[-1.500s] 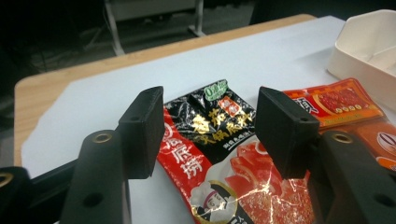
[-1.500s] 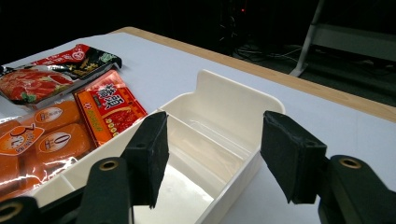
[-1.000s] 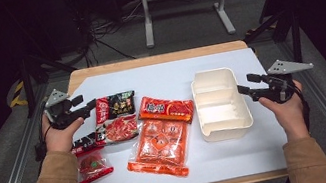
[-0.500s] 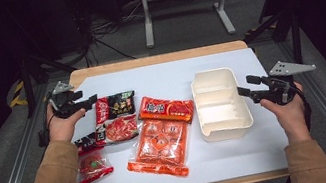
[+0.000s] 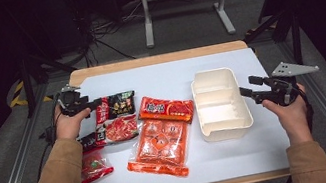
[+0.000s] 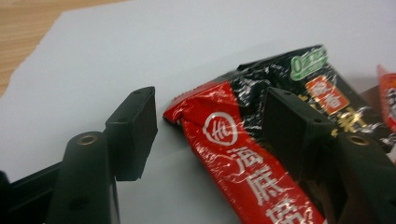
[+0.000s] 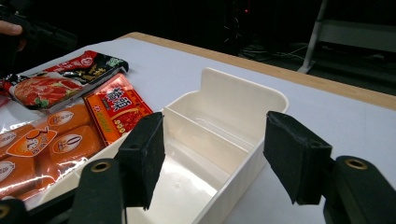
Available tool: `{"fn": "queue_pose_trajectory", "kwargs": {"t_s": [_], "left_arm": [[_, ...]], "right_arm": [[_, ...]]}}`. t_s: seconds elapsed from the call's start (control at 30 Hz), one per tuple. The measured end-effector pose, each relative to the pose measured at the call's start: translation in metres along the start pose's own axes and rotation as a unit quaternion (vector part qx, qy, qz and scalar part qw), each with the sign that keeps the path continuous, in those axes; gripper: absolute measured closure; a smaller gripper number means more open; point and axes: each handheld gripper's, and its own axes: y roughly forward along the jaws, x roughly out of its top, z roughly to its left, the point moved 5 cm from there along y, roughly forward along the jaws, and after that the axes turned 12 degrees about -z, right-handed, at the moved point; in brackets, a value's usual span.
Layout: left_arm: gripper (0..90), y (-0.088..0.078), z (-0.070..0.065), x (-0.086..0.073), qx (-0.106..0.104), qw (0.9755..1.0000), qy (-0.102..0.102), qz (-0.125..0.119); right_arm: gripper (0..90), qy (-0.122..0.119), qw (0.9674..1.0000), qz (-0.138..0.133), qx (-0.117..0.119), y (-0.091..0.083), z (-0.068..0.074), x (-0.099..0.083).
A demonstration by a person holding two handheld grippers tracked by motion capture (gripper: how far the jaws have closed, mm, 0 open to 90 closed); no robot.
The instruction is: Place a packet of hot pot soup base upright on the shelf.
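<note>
Black rubber pads of the left gripper (image 6: pixel 205 135) stand wide, having just been opening and closing a little, with the corner of the red-and-black glossy foil packet (image 6: pixel 261 140) lying between them but not pinched — one pad sits on bare mat to the packet's side, the other hangs over its black half. In the high view the same left gripper (image 5: pixel 89 104) is at the packet's (image 5: pixel 117 116) far left corner, at the left of the pale blue table mat (image 5: pixel 164 78).

The risk here is a bad bite: the foil is slick and crinkled, so a shallow pinch on that corner alone could slip off, or lift the packet so it sags and drags the neighbouring orange-red flat sachet (image 5: pixel 166 109) and the clear bag of orange pouches (image 5: pixel 159 143), which lie just beside it.

The right gripper (image 7: pixel 212 154) also stands wide, empty, aimed at the cream plastic two-compartment box (image 7: pixel 219 135) — its near wall sits between the pads without touching. If it stays loose, the light box (image 5: pixel 219 104) may skid when something is dropped in.
</note>
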Motion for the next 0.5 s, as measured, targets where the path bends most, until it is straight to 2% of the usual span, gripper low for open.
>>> {"fn": "queue_pose_trajectory", "kwargs": {"t_s": [0.07, 0.13, 0.2, 0.33, 0.5], "left_arm": [[36.3, 0.002, 0.001, -0.003, 0.001, 1.0, -0.001, 0.008], [36.3, 0.003, 0.001, -0.005, 0.001, 0.9998, -0.011, 0.014], [36.3, 0.006, 0.001, -0.008, -0.001, 0.9992, -0.026, 0.03], [38.3, 0.011, -0.001, -0.014, -0.011, 0.9979, -0.04, 0.049], [40.0, 0.014, -0.003, -0.018, -0.02, 0.9968, -0.052, 0.056]], "right_arm": [[38.2, 0.002, 1.0, 0.001, -0.001, 0.0, 0.0, 0.0], [38.2, 0.0, 1.0, 0.002, -0.001, 0.001, -0.001, -0.001], [38.1, 0.003, 1.0, 0.003, -0.001, 0.001, 0.0, -0.001], [38.0, 0.0, 1.0, 0.003, -0.002, 0.002, -0.001, -0.001], [37.9, 0.0, 1.0, 0.004, -0.001, 0.002, -0.001, -0.002]]}}
